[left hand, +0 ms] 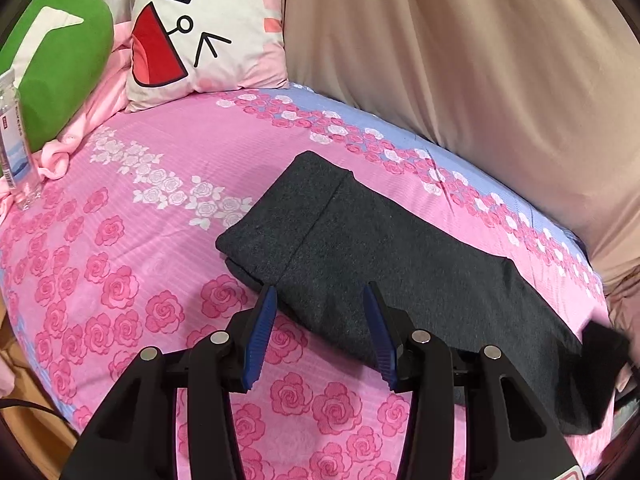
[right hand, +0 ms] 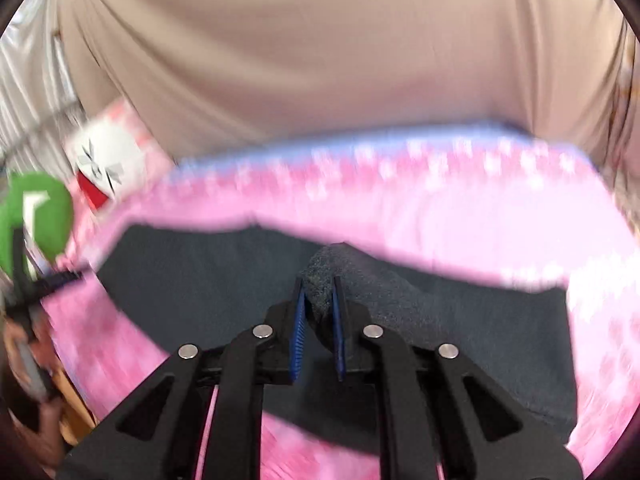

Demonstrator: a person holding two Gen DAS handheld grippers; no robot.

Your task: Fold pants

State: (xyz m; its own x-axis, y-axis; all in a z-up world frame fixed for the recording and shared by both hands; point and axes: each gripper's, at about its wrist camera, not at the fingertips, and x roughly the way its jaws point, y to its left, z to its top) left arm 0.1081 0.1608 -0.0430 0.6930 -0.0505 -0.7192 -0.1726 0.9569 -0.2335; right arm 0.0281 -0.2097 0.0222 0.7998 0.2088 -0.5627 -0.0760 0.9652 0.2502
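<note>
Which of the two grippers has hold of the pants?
The right gripper: its blue pads pinch a raised fold of the dark pants. The left gripper is open, gripping nothing.

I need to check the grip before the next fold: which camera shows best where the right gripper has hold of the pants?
The right wrist view. There the right gripper is shut on a raised bunch of the dark pants, sharp between the blue pads though the bed is blurred. The left wrist view shows only a lifted, blurred pants end at its right edge; the gripper itself cannot be made out.
</note>
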